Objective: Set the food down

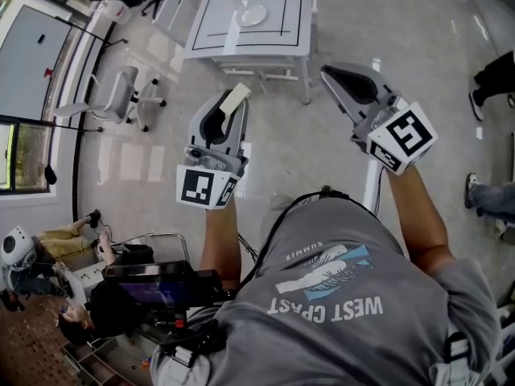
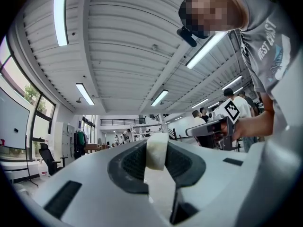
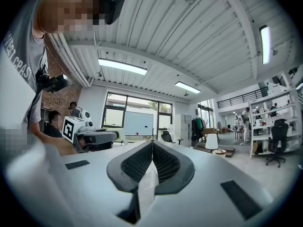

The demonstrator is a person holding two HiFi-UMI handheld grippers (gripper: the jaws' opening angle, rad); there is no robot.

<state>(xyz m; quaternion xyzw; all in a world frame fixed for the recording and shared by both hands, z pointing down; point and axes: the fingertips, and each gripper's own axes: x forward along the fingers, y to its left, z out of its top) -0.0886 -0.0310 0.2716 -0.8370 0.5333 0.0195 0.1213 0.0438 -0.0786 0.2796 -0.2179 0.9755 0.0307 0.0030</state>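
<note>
The left gripper (image 1: 225,116) has its fingers (image 2: 127,165) clamped on the food (image 1: 236,98), a pale flat slice held edge-on, its long axis running out along the fingers and its free end past their tips. The right gripper (image 1: 341,79) is empty, its fingers (image 3: 137,163) pressed together. Both are held up over the floor, well short of the white worktop (image 1: 282,24), which lies far ahead and slightly right of the left gripper, with a plate (image 1: 252,14) on it. The food points roughly that way, so the left hand probably needs to carry it forward and down before letting go.
</note>
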